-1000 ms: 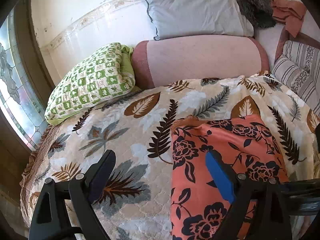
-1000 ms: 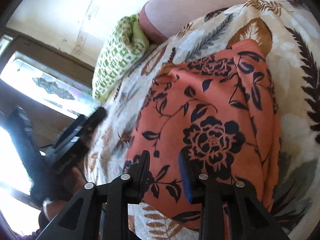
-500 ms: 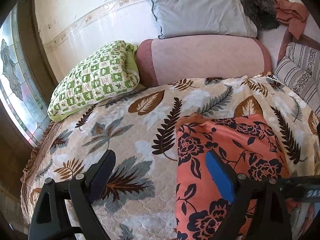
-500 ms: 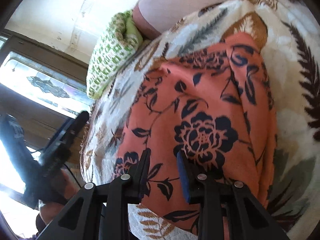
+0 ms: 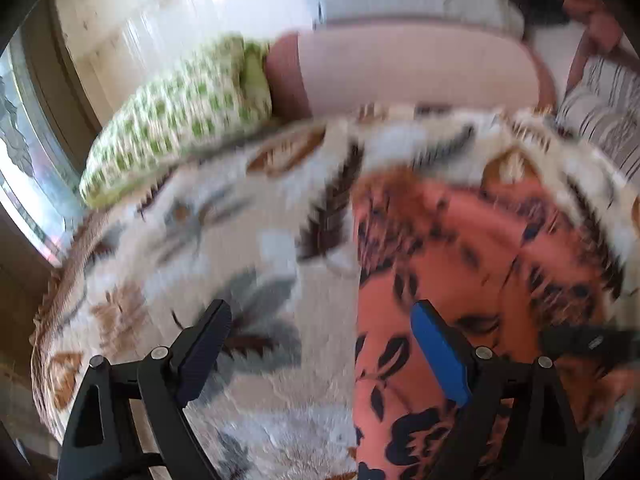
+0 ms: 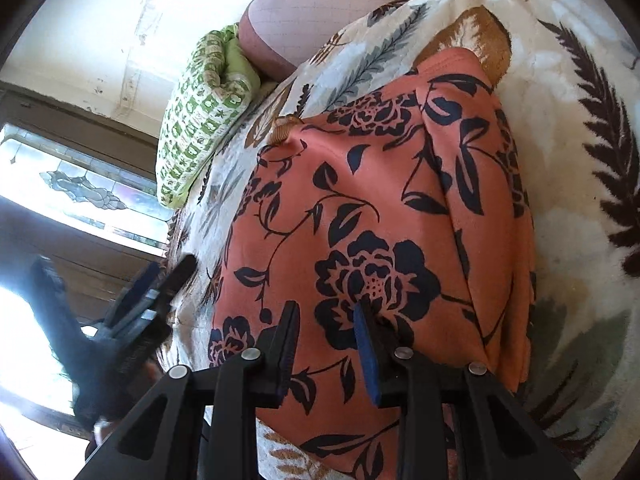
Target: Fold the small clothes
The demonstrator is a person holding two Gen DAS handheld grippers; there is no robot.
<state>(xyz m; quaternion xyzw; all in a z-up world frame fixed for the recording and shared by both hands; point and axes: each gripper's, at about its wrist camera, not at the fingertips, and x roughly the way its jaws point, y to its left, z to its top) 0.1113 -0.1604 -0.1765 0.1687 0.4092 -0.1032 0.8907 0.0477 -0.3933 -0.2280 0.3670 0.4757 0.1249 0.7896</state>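
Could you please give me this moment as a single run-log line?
garment: orange floral cloth flat on leaf-print bedspread | left claw: open, straddling cloth's left edge | right claw: narrow gap, over cloth's near part, grip unclear

Leaf-print bedspread (image 6: 568,184), green checked pillow (image 6: 196,120), pink bolster (image 5: 416,68)

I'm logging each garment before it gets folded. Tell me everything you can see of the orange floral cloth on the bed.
The orange cloth printed with dark navy roses, leaves and vines looks thin and smooth. It lies spread nearly flat on the leaf-patterned quilted bedspread, with soft creases down one side and a ribbed tan band showing at its far corner. The right tongs stand part-open over its near end, and whether they pinch any fabric cannot be told. The left tongs are wide open astride its edge, not gripping it.
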